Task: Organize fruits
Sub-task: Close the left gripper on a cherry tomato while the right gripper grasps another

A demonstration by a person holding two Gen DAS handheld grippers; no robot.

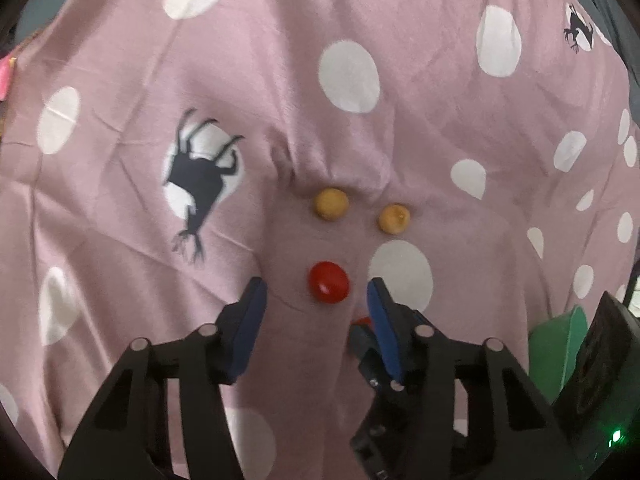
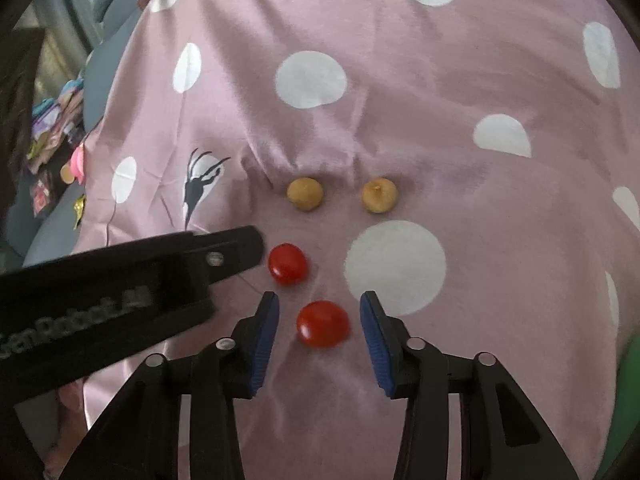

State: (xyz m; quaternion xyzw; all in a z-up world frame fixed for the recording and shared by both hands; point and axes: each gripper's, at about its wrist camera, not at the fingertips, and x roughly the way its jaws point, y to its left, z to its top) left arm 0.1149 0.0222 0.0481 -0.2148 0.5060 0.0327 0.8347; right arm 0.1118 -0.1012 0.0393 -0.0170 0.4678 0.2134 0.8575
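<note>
Your left gripper (image 1: 316, 296): wide, far tomato (image 1: 329, 282) between tips
Your right gripper (image 2: 319, 308): wide, near tomato (image 2: 323, 323) between pads
Longans (image 2: 305, 193): 12 o'clock of tomatoes

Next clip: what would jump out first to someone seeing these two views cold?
Two red tomatoes on the pink spotted cloth catch the eye: the nearer tomato lies between the open fingers of the right gripper, and the farther tomato lies just ahead of the open left gripper. Beyond them, two tan round fruits, the left one and the right one, lie side by side and apart.
</note>
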